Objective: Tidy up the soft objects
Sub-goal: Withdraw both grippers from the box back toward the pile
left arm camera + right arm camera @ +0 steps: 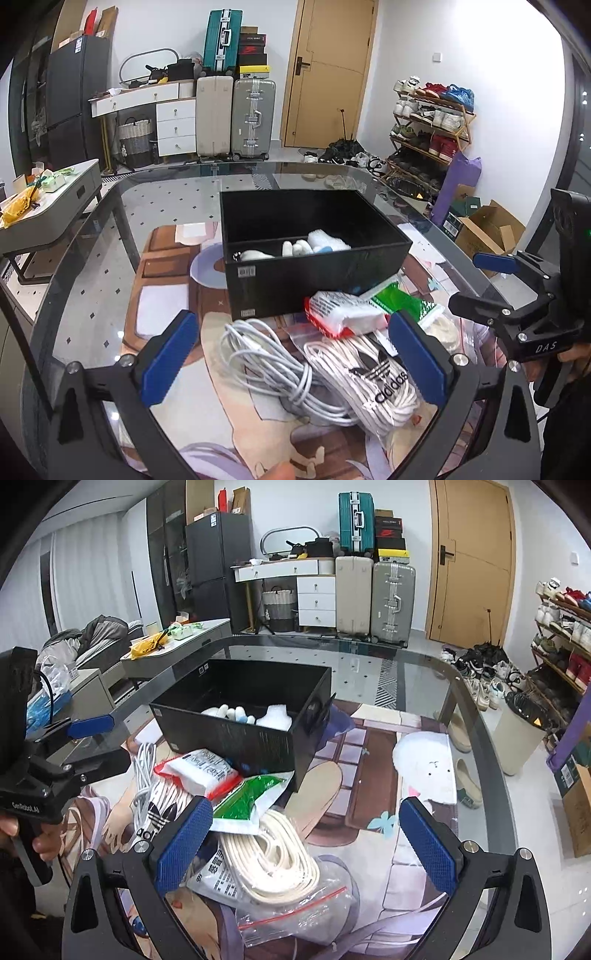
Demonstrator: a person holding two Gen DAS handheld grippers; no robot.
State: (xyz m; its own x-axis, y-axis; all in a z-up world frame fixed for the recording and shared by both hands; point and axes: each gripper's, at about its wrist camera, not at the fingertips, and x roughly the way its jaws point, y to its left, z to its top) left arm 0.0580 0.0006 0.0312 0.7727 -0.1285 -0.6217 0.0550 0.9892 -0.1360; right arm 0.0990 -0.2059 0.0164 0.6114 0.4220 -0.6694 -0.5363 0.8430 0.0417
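Note:
A black open box [317,273] stands mid-table with white soft items [314,243] inside. In front of it lie a coiled white cable [266,365], an adidas bag of white laces [373,376], a red-and-white pack [343,310] and a green pack [399,299]. My left gripper [293,358] is open, hovering over the cable and the adidas bag. My right gripper [308,843] is open above a cream rope coil in a zip bag [273,860], its left finger beside the green pack [247,801]. Each gripper appears in the other's view: right [480,284], left [96,744].
The glass table [110,192] carries a printed mat [369,775] with bare surface right of the box. Around it are a grey side table [55,210], suitcases [236,118], a shoe rack [428,122] and a cardboard box [487,229] on the floor.

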